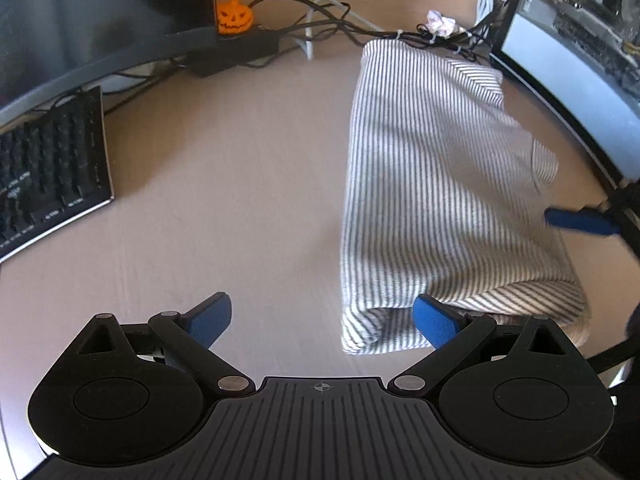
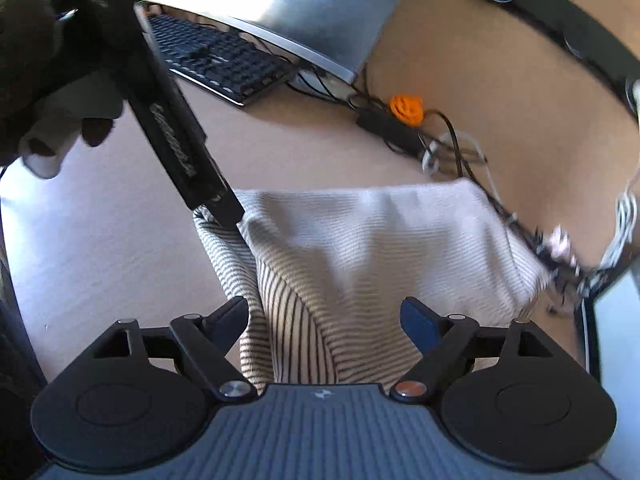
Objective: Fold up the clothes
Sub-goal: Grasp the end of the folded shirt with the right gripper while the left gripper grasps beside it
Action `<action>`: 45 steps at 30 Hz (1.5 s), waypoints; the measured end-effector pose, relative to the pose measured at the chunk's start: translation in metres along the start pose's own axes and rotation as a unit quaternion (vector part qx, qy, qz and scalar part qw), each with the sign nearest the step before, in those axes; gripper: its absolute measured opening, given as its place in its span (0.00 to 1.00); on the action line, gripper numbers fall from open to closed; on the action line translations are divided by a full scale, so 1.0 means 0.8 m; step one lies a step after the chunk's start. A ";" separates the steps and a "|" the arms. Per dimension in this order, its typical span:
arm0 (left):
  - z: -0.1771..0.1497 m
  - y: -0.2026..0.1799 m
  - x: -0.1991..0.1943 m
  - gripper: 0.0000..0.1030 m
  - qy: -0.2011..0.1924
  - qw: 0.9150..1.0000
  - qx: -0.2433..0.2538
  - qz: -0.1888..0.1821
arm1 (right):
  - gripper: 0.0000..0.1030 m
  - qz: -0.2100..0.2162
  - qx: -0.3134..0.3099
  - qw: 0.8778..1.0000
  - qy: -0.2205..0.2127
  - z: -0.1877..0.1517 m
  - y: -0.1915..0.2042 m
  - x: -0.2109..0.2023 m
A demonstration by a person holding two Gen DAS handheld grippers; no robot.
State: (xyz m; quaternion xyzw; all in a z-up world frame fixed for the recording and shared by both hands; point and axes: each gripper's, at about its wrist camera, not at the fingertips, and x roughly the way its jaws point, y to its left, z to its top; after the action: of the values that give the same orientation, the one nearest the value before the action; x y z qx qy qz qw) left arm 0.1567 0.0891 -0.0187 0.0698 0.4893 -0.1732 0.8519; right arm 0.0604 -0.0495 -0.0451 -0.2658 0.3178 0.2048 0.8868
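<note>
Left wrist view: both the left gripper (image 1: 322,320) and right gripper (image 2: 324,320) gape empty; the soft, light striped garment (image 1: 432,184) looks best pinched at its near folded corners.

My striped garment (image 1: 432,184) is white with thin grey stripes. My gripper fingers (image 1: 212,320) have blue pads. The pumpkin (image 1: 234,16) is orange, the keyboard (image 1: 48,172) black, the desk (image 1: 224,184) beige.

Both wrist cams are looking down close over the desk (image 1: 240,184), sharing the striped garment (image 1: 432,184), pumpkin (image 1: 234,16) and keyboard (image 1: 52,176) from opposite sides.
</note>
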 end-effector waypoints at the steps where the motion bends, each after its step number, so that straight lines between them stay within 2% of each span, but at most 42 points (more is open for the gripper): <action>1: 0.000 0.000 0.000 0.97 0.000 1.000 0.003 0.003 | 0.82 0.002 -0.007 1.000 0.000 0.001 0.001 0.001; 5: 0.003 0.003 0.000 0.97 -0.002 1.000 0.004 0.007 | 0.82 0.010 -0.015 1.000 0.011 0.003 0.005 0.017; 9: 0.007 0.006 -0.006 0.97 -0.013 1.000 0.000 0.007 | 0.81 0.025 0.003 0.999 0.026 0.004 0.001 0.029; 11: 0.008 0.010 -0.010 0.97 -0.018 1.000 -0.002 0.010 | 0.70 0.033 0.015 0.999 0.031 0.006 -0.004 0.034; 13: 0.010 0.014 -0.014 0.97 -0.023 1.000 -0.003 0.015 | 0.61 0.051 0.057 0.996 0.040 0.007 -0.020 0.036; 18: 0.013 0.026 -0.031 0.97 -0.037 0.999 0.007 0.031 | 0.59 0.090 0.154 0.983 0.049 0.001 -0.057 0.041; 23: 0.007 0.014 -0.045 0.97 -0.045 0.997 0.059 0.011 | 0.59 0.099 0.190 0.976 0.049 -0.001 -0.068 0.045; 27: -0.001 -0.009 -0.029 0.97 -0.026 0.994 0.108 -0.005 | 0.59 0.103 0.204 0.972 0.048 -0.001 -0.071 0.047; 33: -0.013 -0.048 -0.004 0.97 -0.012 0.981 0.195 0.005 | 0.59 0.125 0.252 0.958 0.049 -0.003 -0.089 0.052; 37: -0.012 -0.061 0.017 0.97 -0.020 0.971 0.230 0.056 | 0.59 0.091 0.201 0.975 0.035 0.000 -0.072 0.044; 39: -0.006 -0.059 0.025 0.98 -0.026 0.971 0.225 0.075 | 0.59 0.073 0.175 0.981 0.028 0.001 -0.064 0.040; 42: 0.005 -0.058 0.023 0.98 -0.039 0.973 0.214 0.080 | 0.59 0.047 0.134 0.990 0.017 0.002 -0.051 0.034; 44: 0.010 -0.060 0.019 0.98 -0.050 0.971 0.216 0.088 | 0.65 0.029 0.107 0.994 0.010 0.003 -0.042 0.030; 45: 0.012 -0.060 0.018 0.98 -0.053 0.971 0.217 0.089 | 0.72 0.020 0.093 0.995 0.006 0.004 -0.037 0.028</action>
State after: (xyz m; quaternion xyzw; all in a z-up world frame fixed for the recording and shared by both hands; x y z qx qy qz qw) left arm 0.1538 0.0380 -0.0235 0.2870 0.3858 -0.2017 0.8533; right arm 0.0940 -0.0664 -0.0481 -0.1766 0.3460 0.1904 0.9016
